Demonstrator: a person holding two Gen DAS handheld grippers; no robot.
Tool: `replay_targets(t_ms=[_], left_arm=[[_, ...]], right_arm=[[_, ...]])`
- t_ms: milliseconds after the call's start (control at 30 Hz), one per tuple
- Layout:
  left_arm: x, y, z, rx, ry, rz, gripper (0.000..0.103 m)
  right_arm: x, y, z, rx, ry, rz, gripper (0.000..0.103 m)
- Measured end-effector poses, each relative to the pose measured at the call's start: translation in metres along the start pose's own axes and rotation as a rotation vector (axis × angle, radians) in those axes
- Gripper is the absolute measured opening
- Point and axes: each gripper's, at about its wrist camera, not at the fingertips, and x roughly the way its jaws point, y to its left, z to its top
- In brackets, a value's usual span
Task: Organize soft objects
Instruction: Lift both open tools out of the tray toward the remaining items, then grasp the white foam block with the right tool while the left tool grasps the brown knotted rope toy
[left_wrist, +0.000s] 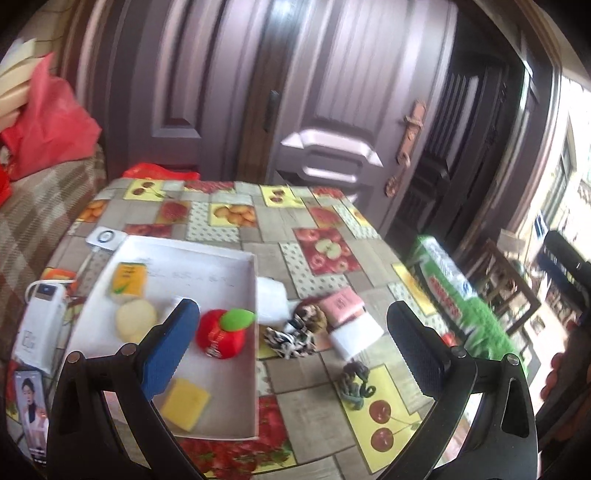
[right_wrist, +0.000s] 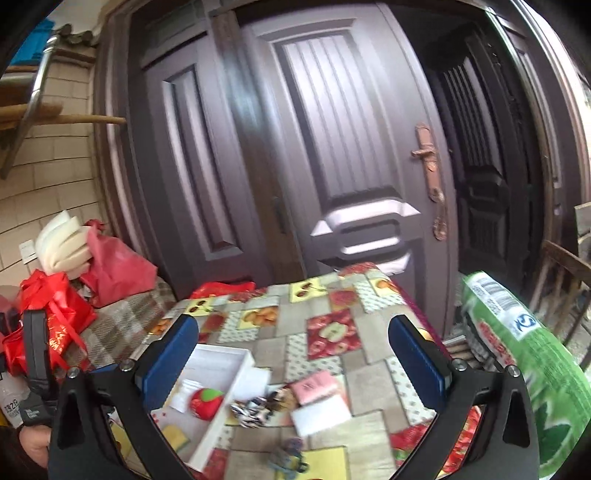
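the left gripper (left_wrist: 291, 332) hung above the table (left_wrist: 325, 218) with its jaws spread wide and nothing between them. its blue pad (left_wrist: 168, 350) showed over the white box (left_wrist: 207, 258), touching none of the things inside. the other finger (left_wrist: 417, 350) stood over the cloth near the table's right edge.

inside the box lay a red plush apple (left_wrist: 221, 336) with a green leaf, a pale round puff (left_wrist: 136, 319), a yellow-and-orange block (left_wrist: 127, 282) and a yellow sponge (left_wrist: 184, 404). the apple sat close to the box's right wall.

outside the box, just beside that wall, a white foam piece (left_wrist: 271, 301) touched the rim. a zebra-striped scrunchie (left_wrist: 290, 341) lay next to a brown bundle (left_wrist: 310, 315). a pink pad (left_wrist: 341, 304) sat near them, with a white sheet (left_wrist: 356, 336) beside it. a grey-green tangle (left_wrist: 354, 382) lay apart on a yellow cherry patch.

the right gripper (right_wrist: 293, 354) was likewise spread wide and empty, held higher and further back. between its fingers the box (right_wrist: 221, 356), the apple (right_wrist: 207, 402), the scrunchie (right_wrist: 251, 410), the pink pad (right_wrist: 314, 386) and the white sheet (right_wrist: 321, 413) showed, all blurred.

a white power bank (left_wrist: 38, 325) and a phone (left_wrist: 31, 410) lay at the table's left edge. a green bag (right_wrist: 524, 365) stood to the right of the table.
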Motion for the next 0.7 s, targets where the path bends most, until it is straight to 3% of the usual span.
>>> replay_targets(t_ms=[233,467,700], left_arm=[[0.064,-0.046,-0.041,0.121,0.190,-0.041,0.102],[0.119,-0.074,-0.079,0.170,0.352,-0.072,0.102],[0.155,-0.086,-0.094,0.223,0.403,-0.072,0.102]], right_arm=[[0.006,-0.049,-0.007,0.030,0.068,-0.055,0.103],[0.097,-0.076,-0.046,-0.054,0.385,-0.014,0.103],[0.176,-0.045,-0.091,-0.203,0.586,0.113,0.103]])
